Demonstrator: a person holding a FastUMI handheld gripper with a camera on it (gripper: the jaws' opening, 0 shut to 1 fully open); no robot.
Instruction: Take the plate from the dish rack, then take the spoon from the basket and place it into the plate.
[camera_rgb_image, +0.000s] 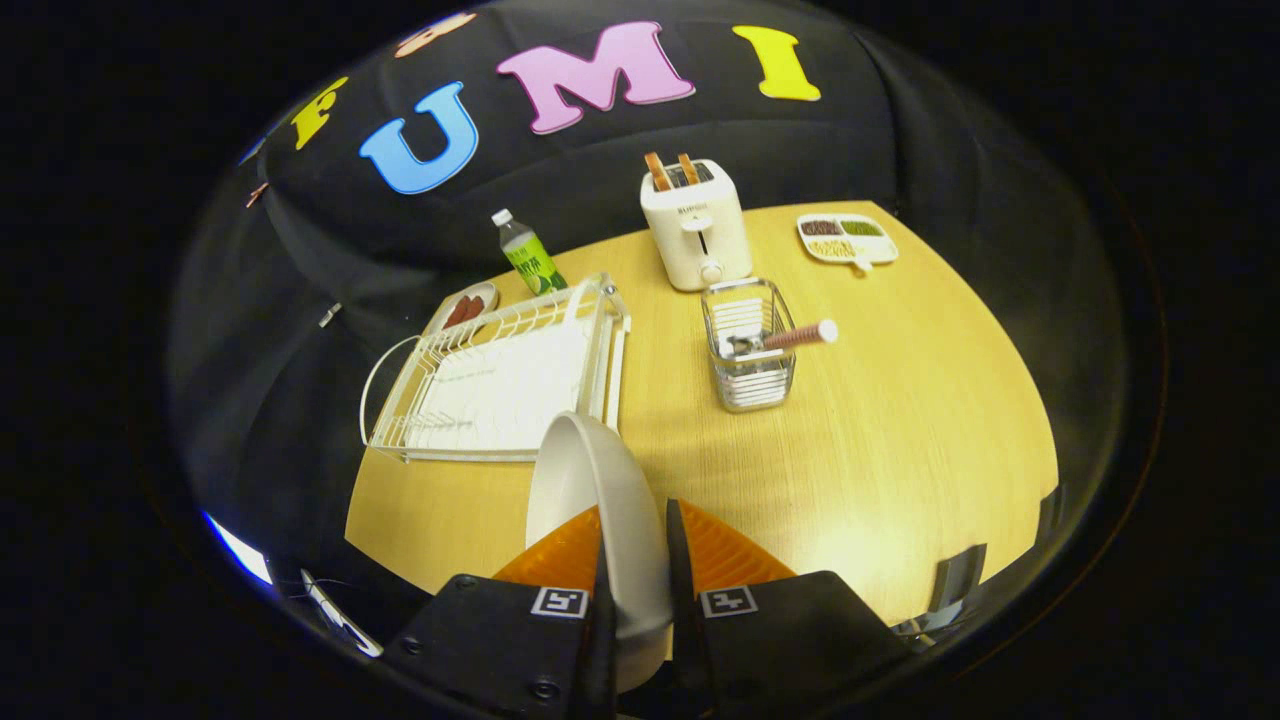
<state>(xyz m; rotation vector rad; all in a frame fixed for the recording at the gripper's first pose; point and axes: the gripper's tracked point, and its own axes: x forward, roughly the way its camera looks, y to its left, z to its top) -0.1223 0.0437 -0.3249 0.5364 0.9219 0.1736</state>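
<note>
Plate (600, 500) is out of the dish rack (500, 380) and held on edge between the jaws, which are clamped on its rim, one finger on each face. It stands nearly upright just ahead of the fingers, above the near part of the worktop (880, 450), with its hollow side facing the rack. So the first step looks done; setting the plate down and fetching the spoon (790, 337) remain. The spoon lies tilted in the wire basket (748, 350) beside the toaster (695, 235), its long axis running across the basket, handle sticking out over the rim away from the rack.
</note>
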